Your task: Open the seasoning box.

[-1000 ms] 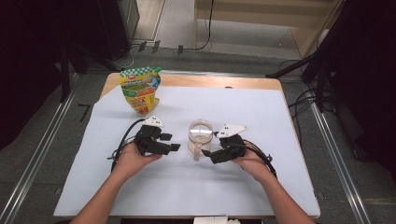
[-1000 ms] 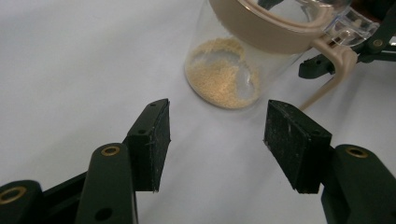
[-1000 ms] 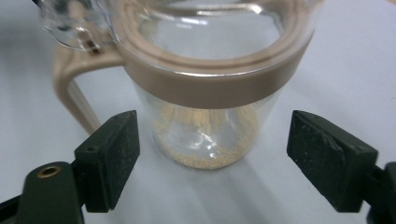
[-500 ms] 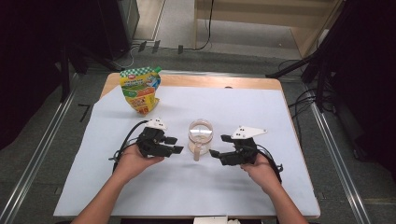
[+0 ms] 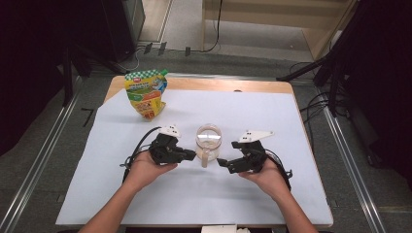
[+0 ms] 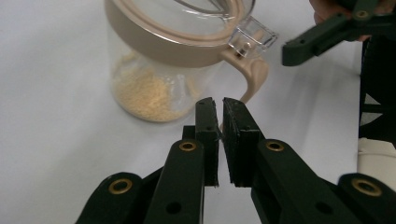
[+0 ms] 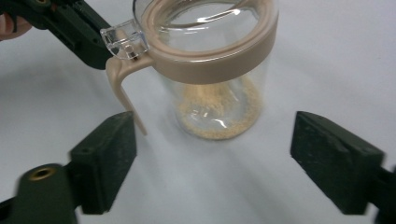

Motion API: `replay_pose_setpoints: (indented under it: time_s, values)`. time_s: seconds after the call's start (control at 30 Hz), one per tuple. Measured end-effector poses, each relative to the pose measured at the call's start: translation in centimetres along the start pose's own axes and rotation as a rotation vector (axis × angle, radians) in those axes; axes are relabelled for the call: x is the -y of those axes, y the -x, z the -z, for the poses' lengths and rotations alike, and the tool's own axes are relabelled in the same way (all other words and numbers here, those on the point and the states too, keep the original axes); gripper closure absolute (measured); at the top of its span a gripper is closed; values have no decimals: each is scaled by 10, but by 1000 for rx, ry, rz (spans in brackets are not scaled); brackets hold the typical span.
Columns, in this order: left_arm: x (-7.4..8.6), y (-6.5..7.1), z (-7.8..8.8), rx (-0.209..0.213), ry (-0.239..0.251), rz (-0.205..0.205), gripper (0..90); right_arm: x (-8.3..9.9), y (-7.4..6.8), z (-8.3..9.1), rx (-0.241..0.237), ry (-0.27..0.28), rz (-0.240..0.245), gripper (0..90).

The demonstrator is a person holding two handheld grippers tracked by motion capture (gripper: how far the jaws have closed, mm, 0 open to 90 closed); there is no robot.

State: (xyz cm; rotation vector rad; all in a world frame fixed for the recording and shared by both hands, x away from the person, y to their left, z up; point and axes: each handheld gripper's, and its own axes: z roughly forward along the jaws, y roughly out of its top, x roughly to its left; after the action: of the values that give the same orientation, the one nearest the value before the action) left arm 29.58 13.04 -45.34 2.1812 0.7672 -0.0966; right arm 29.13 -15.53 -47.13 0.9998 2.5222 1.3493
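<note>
Jar (image 5: 209,141) with beige lid sits mid-worktop (image 5: 301,194), grains at the bottom. Left tool (image 6: 215,122) pinched together, empty, just left of jar. Right tool (image 7: 212,156) spread wide, empty, just right of it. Probably a body grab next: centre the jaws, clear the handle (image 7: 122,91).

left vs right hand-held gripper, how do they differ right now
The left hand-held gripper has its jaws nearly closed with nothing between them; the right hand-held gripper has its jaws spread wide. The left one points at the jar from the jar's left, the right one from its right. Both sit close to the jar without touching it, each held in a hand above the white sheet.
</note>
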Motion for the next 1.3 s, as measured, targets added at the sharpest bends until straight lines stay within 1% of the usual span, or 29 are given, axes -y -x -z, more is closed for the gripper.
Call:
replay_pose_setpoints:
  time_s: [0.1, 0.13, 0.17, 0.2, 0.23, 0.27, 0.3, 0.37, 0.43, 0.5, 0.57, 0.6, 0.63, 0.7, 0.77, 0.87, 0.9, 0.97, 1.03, 1.07, 1.1, 1.17, 1.3]
  values:
    - [-1, 3, -5, 3, -11, -9, 862, -1, 0, 3, 6, 20, 31, 296]
    - [-1, 4, -6, 11, -9, -14, 863, -2, 0, 4, 3, 28, 41, 362]
    - [-2, 5, -7, 16, -8, -17, 864, -2, 0, 5, 4, 34, 59, 397]
    - [-2, 6, -8, 17, -6, -20, 865, -2, -1, 6, 12, 39, 81, 456]
    - [-3, 8, -9, 28, -2, -19, 865, -2, -2, 7, 17, 39, 91, 496]
    - [-3, 9, -9, 26, -2, -21, 873, -2, -2, 7, 21, 42, 102, 538]
    - [-4, 10, -10, 23, -1, -24, 873, -3, -2, 7, 19, 43, 100, 566]
    - [-5, 12, -9, 31, 6, -28, 873, -3, -2, 8, 15, 55, 91, 626]
    - [-6, 13, -10, 35, 16, -26, 873, -4, -1, 10, 11, 63, 70, 682]
    - [-6, 15, -10, 35, 20, -34, 873, -4, 1, 12, 12, 69, 58, 745]
    - [-7, 15, -11, 39, 19, -36, 873, -4, 0, 14, 9, 68, 44, 783]
    - [-7, 16, -12, 37, 20, -36, 873, -4, 0, 15, 11, 69, 45, 802]
    - [-7, 17, -13, 41, 23, -33, 872, -4, 0, 17, 11, 73, 46, 814]
    - [-7, 18, -14, 39, 22, -42, 872, -5, 0, 18, 8, 77, 38, 840]
    - [-8, 20, -16, 43, 25, -49, 871, -4, -1, 19, 6, 70, 32, 858]
    - [-10, 23, -19, 49, 29, -51, 861, -3, -2, 19, -2, 63, 33, 865]
    - [-11, 23, -20, 56, 37, -53, 861, -3, -2, 19, -6, 58, 24, 874]
    - [-12, 23, -21, 56, 38, -52, 861, -2, -3, 19, -12, 57, 19, 878]
    - [-14, 25, -23, 60, 32, -59, 862, -1, -4, 19, -15, 53, 13, 897]
    - [-14, 26, -24, 59, 30, -61, 862, -1, -5, 20, -17, 53, 10, 899]
    - [-15, 27, -25, 61, 25, -72, 862, -1, -5, 21, -19, 53, 9, 900]
    - [-16, 30, -28, 63, 24, -76, 861, -1, -6, 21, -19, 55, 6, 900]
    - [-16, 32, -31, 74, 13, -93, 855, -1, -9, 23, -26, 55, 9, 900]
